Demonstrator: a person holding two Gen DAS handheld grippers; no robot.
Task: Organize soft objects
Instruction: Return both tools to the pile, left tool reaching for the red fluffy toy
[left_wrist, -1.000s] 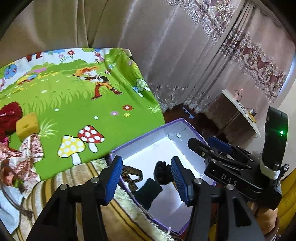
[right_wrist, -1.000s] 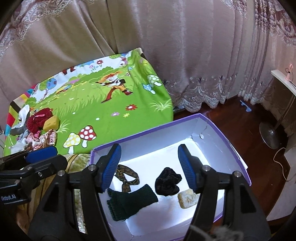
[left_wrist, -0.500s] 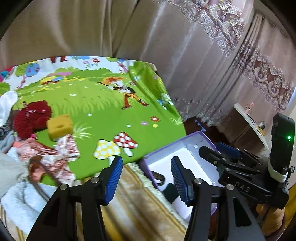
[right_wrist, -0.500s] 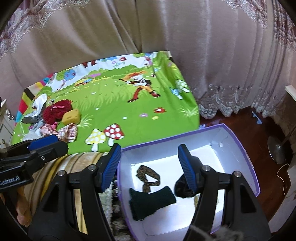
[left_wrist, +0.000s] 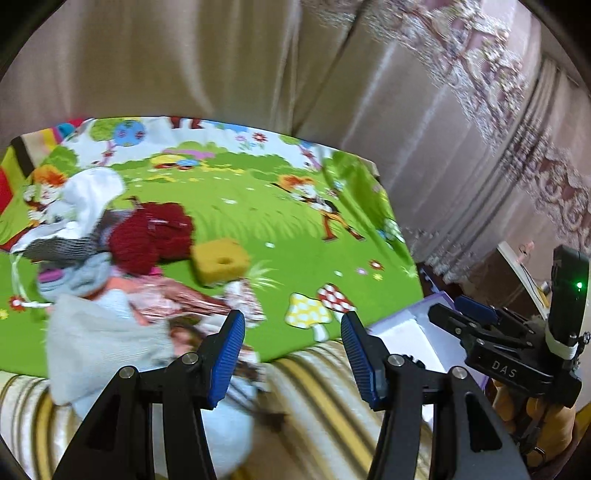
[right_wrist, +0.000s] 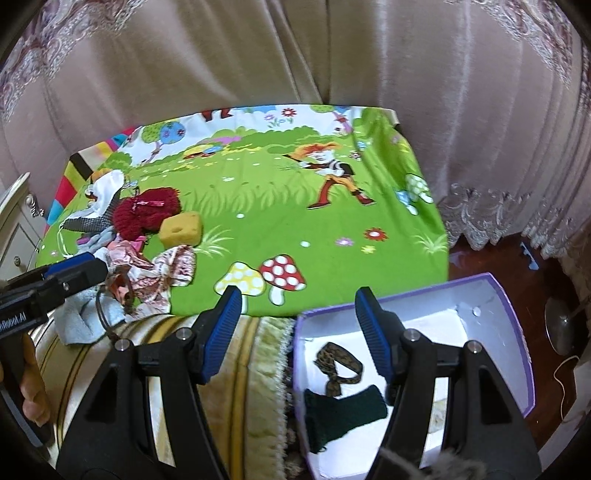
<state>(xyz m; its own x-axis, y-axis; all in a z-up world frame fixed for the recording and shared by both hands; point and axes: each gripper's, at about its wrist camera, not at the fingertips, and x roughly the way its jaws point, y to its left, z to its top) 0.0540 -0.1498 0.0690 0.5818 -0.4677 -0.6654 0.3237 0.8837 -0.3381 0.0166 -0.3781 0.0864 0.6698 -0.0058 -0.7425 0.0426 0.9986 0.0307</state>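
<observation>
A: How do the tongs stand now?

B: The left tongs (left_wrist: 291, 354) are wide apart and hold nothing; the blue pads (left_wrist: 226, 363) touch nothing. The right tongs (right_wrist: 297, 332) are also wide and empty, above the near edge of the box (right_wrist: 515, 354).

A: What lies just ahead of the left tongs?

B: The pile (left_wrist: 110, 280) of soft things, a little to the left of the tips. Nearest is a shiny pink cloth (left_wrist: 177, 299) and a pale blue cloth (left_wrist: 96, 347). Behind them sit a yellow sponge (left_wrist: 219, 260) and a red woolly piece (left_wrist: 151, 232), all on the green mat (left_wrist: 295, 221).

A: And the box?

B: To the right of the left tongs, just under the right ones. Inside I see a dark green knit (right_wrist: 341, 413) and a leopard ribbon (right_wrist: 338, 367).

A: So which step is it, you think?

B: I judge the left tongs go for the next piece. The sponge stands free at the edge of the pile, so it is the easy one. Come from above, one pad on each side, and close gently, because it will squash. The cloths are tangled; pulling one may drag others. The view is blurred, so going slower is wise.
</observation>
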